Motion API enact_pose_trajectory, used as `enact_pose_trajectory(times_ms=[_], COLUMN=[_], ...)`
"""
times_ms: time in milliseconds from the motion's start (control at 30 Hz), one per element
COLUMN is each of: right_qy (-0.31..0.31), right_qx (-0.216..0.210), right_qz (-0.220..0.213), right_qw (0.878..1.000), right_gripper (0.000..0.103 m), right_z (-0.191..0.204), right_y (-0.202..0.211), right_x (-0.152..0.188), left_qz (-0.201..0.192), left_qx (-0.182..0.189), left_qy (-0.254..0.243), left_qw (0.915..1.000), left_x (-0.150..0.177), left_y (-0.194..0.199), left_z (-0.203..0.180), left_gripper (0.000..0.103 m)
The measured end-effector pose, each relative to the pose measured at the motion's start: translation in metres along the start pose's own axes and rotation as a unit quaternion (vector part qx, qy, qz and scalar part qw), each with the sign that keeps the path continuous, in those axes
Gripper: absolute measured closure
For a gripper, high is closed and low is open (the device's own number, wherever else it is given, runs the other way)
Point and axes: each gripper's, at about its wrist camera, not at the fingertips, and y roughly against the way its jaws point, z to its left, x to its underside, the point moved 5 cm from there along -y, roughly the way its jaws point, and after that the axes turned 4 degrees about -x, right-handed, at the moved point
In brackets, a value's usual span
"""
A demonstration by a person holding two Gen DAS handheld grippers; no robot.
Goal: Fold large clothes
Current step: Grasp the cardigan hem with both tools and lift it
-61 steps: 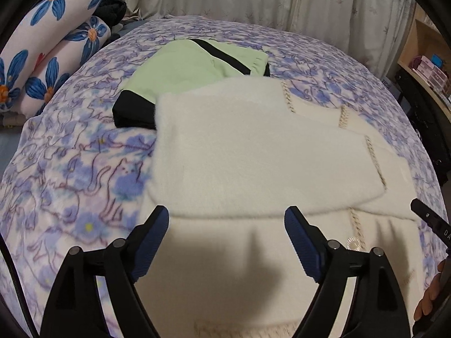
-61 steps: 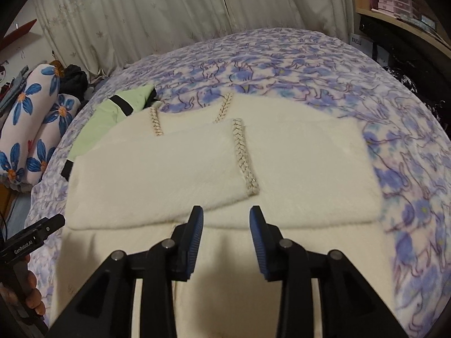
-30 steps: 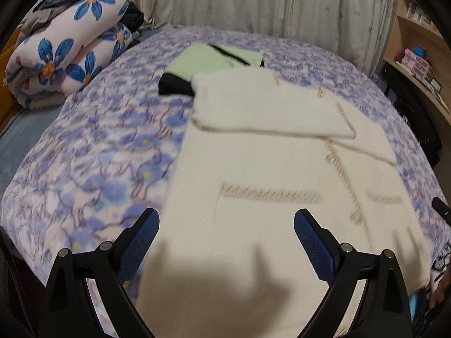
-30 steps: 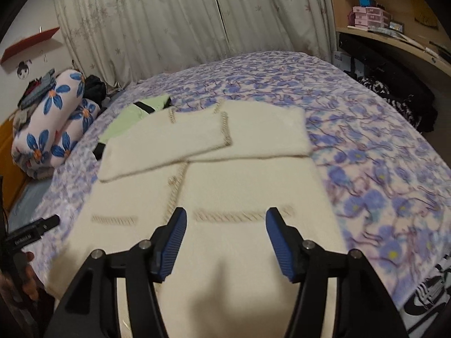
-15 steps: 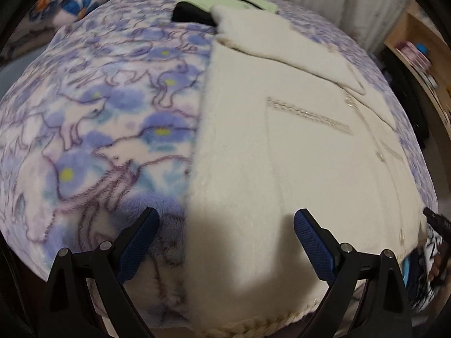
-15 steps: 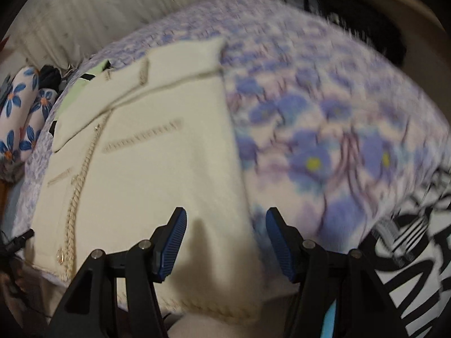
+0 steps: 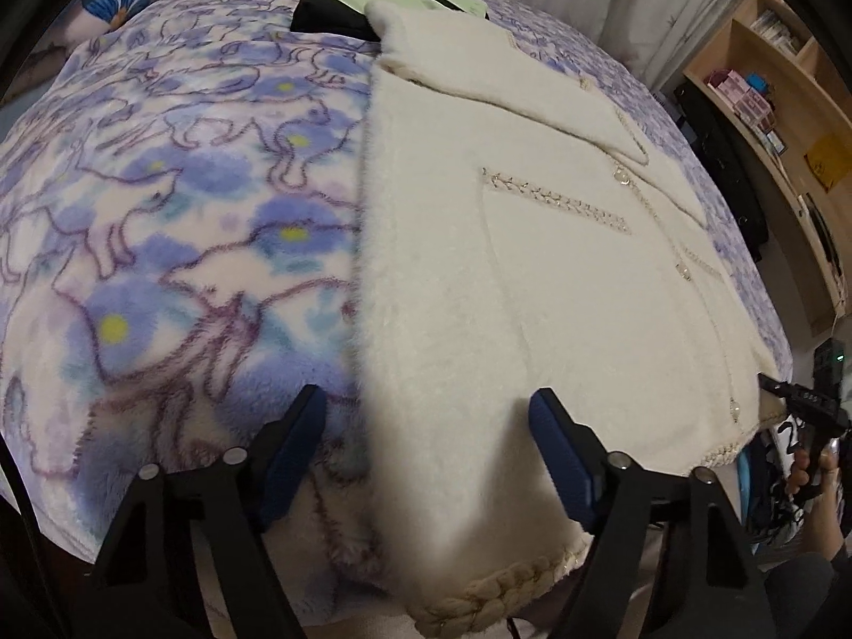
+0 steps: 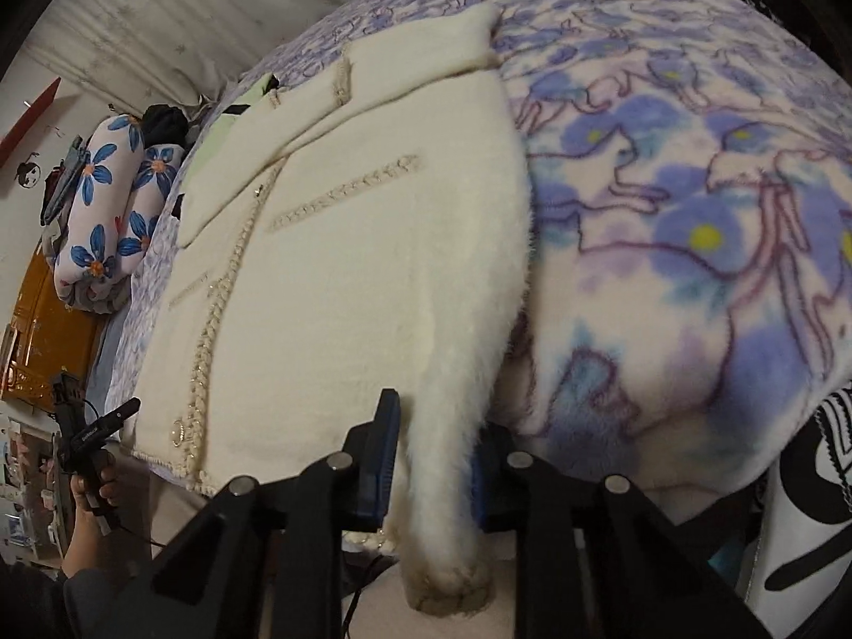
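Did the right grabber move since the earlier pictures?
Yes. The right gripper came back from the folded sleeves down to the cream jacket's near hem at the blanket's edge; its jaws have just been closing on that corner.

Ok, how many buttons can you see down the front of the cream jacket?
3 buttons on the cream jacket: top button by the folded sleeve, middle button, bottom button near the hem. More may hide under the sleeve.

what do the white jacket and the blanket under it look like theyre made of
White jacket: looks like thick plush or faux-fur knit, matte, with fuzzy edges and braided trim at the hem. Blanket: seems to be soft fleece, with a blurred printed flower pattern and a short nap.
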Motion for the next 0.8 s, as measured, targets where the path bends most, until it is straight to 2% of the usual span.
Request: enact_pose_trajectory(times_ms=[100, 333, 400, 500, 533, 667, 700, 733, 767, 800], right_qy=[-0.009, -0.011, -0.009, -0.013, -0.015, -0.011, -0.004, 0.003, 0.012, 0.021], right_qx=[-0.005, -0.013, -0.013, -0.015, -0.016, -0.008, -0.003, 0.003, 0.012, 0.019], right_qz=[0.0, -0.001, -0.004, -0.007, -0.008, -0.014, -0.014, -0.014, -0.015, -0.018], right_qw=[1.0, 1.0, 1.0, 1.0, 1.0, 1.0, 1.0, 1.0, 1.0, 0.999], right_gripper=[0.081, 0.081, 0.081, 0.081, 0.081, 0.084, 0.088, 0.09, 0.091, 0.092], right_z=[-0.002, -0.005, -0.005, -0.007, -0.008, -0.004, -0.001, 0.002, 0.006, 0.01], right_y=[-0.004, -0.005, -0.006, -0.009, -0.009, -0.01, -0.01, -0.01, -0.009, -0.007], right_x=[0.0, -0.002, -0.002, -0.004, -0.003, -0.004, -0.005, -0.005, -0.005, -0.005], left_qz=[0.003, 0.021, 0.027, 0.031, 0.032, 0.027, 0.026, 0.024, 0.022, 0.022], left_qx=[0.015, 0.02, 0.034, 0.057, 0.056, 0.031, 0.028, 0.027, 0.027, 0.019], left_qy=[0.005, -0.013, -0.014, -0.01, -0.013, -0.037, -0.036, -0.035, -0.032, -0.024], left_qw=[0.9999, 0.9995, 0.999, 0.9979, 0.9978, 0.9985, 0.9986, 0.9987, 0.9989, 0.9993], left_x=[0.002, 0.004, 0.002, 0.0, 0.0, -0.002, -0.004, -0.005, -0.007, -0.009], left_y=[0.003, -0.004, -0.01, -0.016, -0.018, -0.024, -0.023, -0.022, -0.02, -0.019], left_z=[0.003, 0.005, 0.005, 0.004, 0.002, -0.012, -0.014, -0.017, -0.02, -0.021], left_gripper=[0.032, 0.032, 0.028, 0.016, 0.013, 0.014, 0.023, 0.043, 0.056, 0.086])
